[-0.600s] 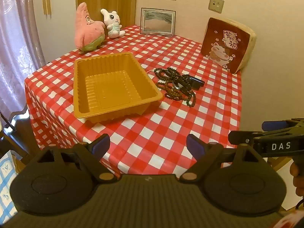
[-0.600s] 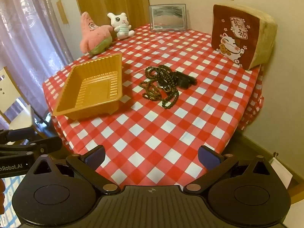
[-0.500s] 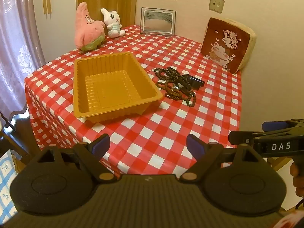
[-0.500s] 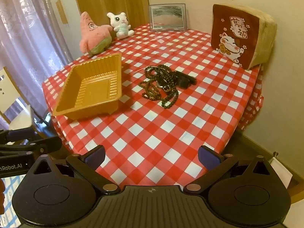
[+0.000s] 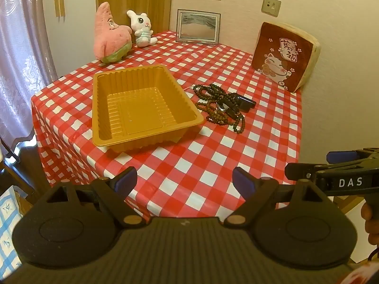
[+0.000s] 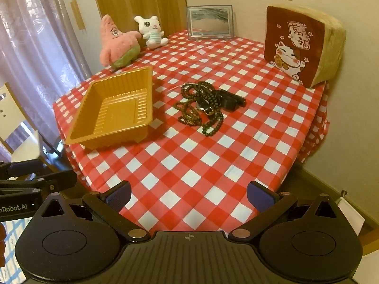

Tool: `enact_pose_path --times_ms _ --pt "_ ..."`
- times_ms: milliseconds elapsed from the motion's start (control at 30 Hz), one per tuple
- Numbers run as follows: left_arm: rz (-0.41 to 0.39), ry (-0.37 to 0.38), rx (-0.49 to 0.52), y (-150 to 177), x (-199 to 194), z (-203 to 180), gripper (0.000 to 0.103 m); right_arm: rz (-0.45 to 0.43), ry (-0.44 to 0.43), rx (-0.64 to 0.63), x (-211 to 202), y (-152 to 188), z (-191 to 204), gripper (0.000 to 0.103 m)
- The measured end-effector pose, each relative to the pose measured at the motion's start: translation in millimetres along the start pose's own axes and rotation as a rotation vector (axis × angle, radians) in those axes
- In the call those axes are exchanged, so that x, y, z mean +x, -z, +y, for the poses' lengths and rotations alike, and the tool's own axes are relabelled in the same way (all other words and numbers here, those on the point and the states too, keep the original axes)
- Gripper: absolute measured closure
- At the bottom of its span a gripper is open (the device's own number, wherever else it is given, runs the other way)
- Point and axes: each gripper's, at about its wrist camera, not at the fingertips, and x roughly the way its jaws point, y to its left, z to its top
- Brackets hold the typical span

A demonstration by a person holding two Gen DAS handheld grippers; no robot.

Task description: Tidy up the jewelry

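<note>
An orange plastic tray (image 5: 187, 104) (image 6: 142, 108) sits bare inside on the red-and-white checked tablecloth (image 5: 189, 165) (image 6: 189, 165). To its right lies a tangled heap of dark bead strings (image 5: 218, 108) (image 6: 201, 108) with a black oblong item (image 5: 245, 101) (image 6: 231, 100) at its far side. My left gripper (image 5: 184, 181) hangs open over the table's near edge, well short of the tray. My right gripper (image 6: 189, 195) is open too, over the near edge in front of the beads. Nothing is between either pair of fingers.
At the back stand a pink star plush (image 5: 110, 37) (image 6: 116, 43), a white bunny plush (image 5: 142, 29) (image 6: 151, 32) and a framed picture (image 5: 197, 27) (image 6: 209, 21). A brown cat cushion (image 5: 283, 55) (image 6: 300, 45) leans on the right wall. A chair (image 6: 14, 123) is left of the table.
</note>
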Motion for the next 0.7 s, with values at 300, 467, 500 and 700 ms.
enact_pose_path --times_ms 300,467,500,700 --pt "-0.002 0.000 0.001 0.1 0.0 -0.2 0.017 -0.001 0.000 0.000 -0.5 -0.8 -0.3 0.000" --pt "-0.001 0.000 0.001 0.1 -0.1 -0.4 0.017 0.000 -0.001 0.000 0.2 -1.1 0.3 0.000" --pt "-0.002 0.000 0.001 0.1 -0.3 -0.5 0.017 -0.001 0.000 0.000 0.4 -1.1 0.5 0.000" --pt "-0.002 0.002 0.000 0.2 -0.2 -0.2 0.017 -0.001 0.001 -0.001 1.4 -1.4 1.4 0.000"
